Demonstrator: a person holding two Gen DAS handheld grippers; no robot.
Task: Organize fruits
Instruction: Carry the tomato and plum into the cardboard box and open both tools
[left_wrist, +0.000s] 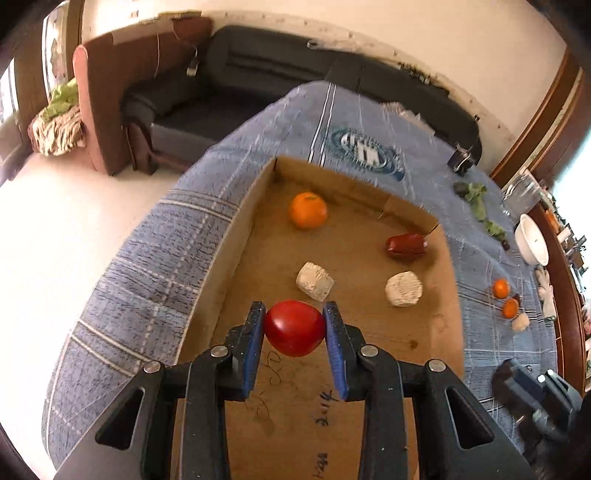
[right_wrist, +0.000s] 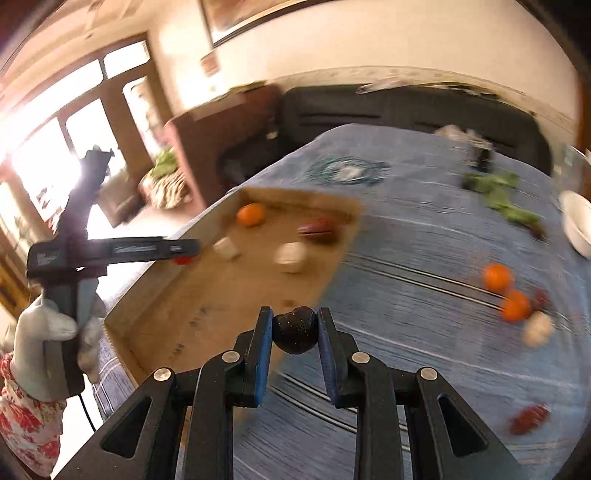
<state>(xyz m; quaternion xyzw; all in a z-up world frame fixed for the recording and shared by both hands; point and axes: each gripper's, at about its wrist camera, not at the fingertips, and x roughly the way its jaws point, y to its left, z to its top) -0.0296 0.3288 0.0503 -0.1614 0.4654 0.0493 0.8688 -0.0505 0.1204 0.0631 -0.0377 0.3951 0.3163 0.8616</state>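
A shallow cardboard tray (left_wrist: 236, 229) lies on a table covered with a blue checked cloth (left_wrist: 147, 266). Inside the tray are an orange (left_wrist: 308, 209) near the far corner, a dark red oblong fruit (left_wrist: 406, 244) against the right wall, and two pale, rough-skinned lumps (left_wrist: 314, 280) (left_wrist: 403, 288) side by side in the middle. The left gripper (left_wrist: 294, 326) hovers above the tray's near part, its blue pads closed partway against the two sides of a red tomato-like fruit (left_wrist: 294, 328). The right gripper (right_wrist: 295, 329) is over the cloth just right of the tray, its fingers pinching a small dark, nearly black fruit (right_wrist: 295, 329). Loose on the cloth to the right lie two small oranges (right_wrist: 498, 277) (right_wrist: 515, 305), a pale lump (right_wrist: 538, 328), another reddish fruit (right_wrist: 529, 418), leafy greens (left_wrist: 476, 201) and a white bowl (left_wrist: 532, 240). Beyond the table stand a dark sofa (left_wrist: 258, 74) and a brown armchair (left_wrist: 110, 103); bright windows show in the blurred right wrist view.
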